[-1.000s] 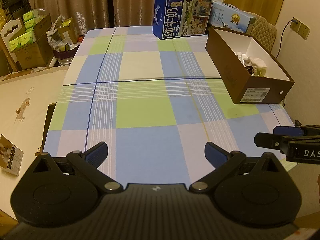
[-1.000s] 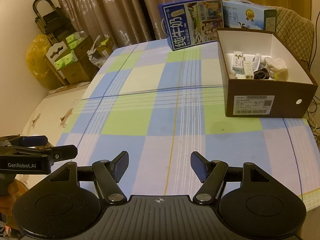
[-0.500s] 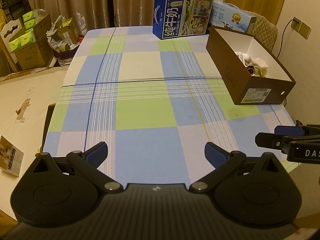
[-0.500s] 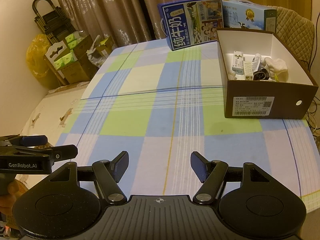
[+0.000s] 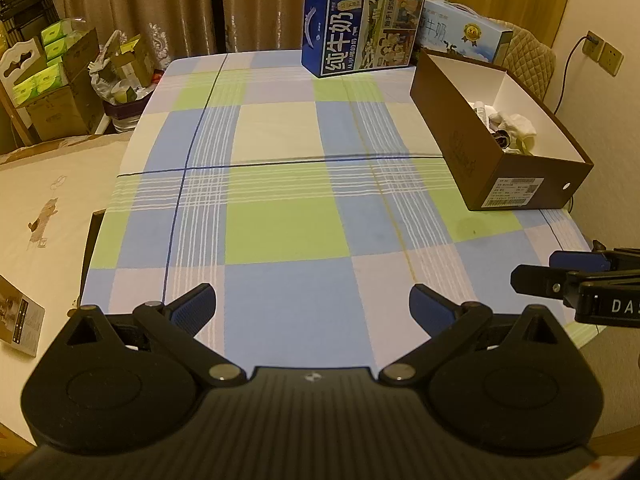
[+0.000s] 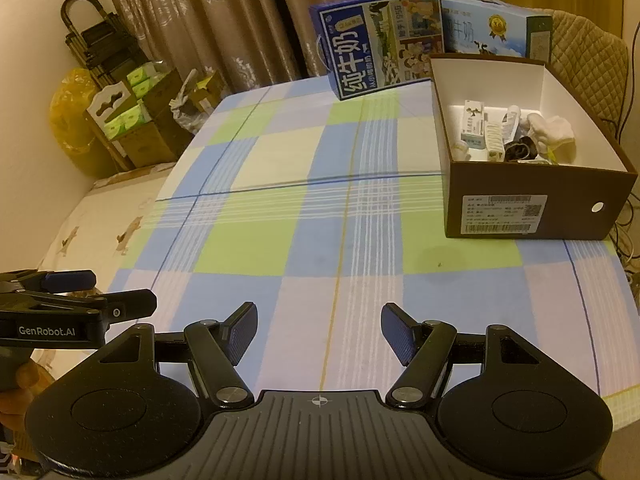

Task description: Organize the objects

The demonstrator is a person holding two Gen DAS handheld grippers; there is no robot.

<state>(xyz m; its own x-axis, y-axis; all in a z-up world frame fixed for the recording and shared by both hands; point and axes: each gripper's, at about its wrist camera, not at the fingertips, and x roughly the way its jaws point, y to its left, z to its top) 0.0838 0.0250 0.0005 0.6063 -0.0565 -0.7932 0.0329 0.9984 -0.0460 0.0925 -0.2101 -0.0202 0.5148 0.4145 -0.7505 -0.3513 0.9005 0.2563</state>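
Shoebox (image 6: 532, 184) is sitting at the far right of the worktop (image 5: 288, 236), brown outside and white inside, already holding the collected odds and ends: a small carton (image 6: 472, 124), a tube (image 6: 510, 118), a dark band (image 6: 520, 150) and a white crumpled cloth (image 6: 554, 130). Both claws are hovering over the near edge of the checked cloth, and very little is changing from a second ago; the box is sliding just slightly farther off in both views as the cameras are easing back a touch. Left claw (image 5: 312, 308) is staying spread wide, nothing between its blue pads (image 5: 196, 308). Right claw (image 6: 318, 332) is likewise standing apart and empty, its pads (image 6: 394, 332) clear of the cloth. Each tool is showing at the edge of the other's view, the right one low at the right of the left wrist view and the left one low at the left of the right wrist view, with a hand (image 6: 16, 380) gripping beneath it. A blue milk carton box (image 5: 362, 32) is standing at the far edge, a paler box (image 5: 468, 36) just behind it beside the shoebox.
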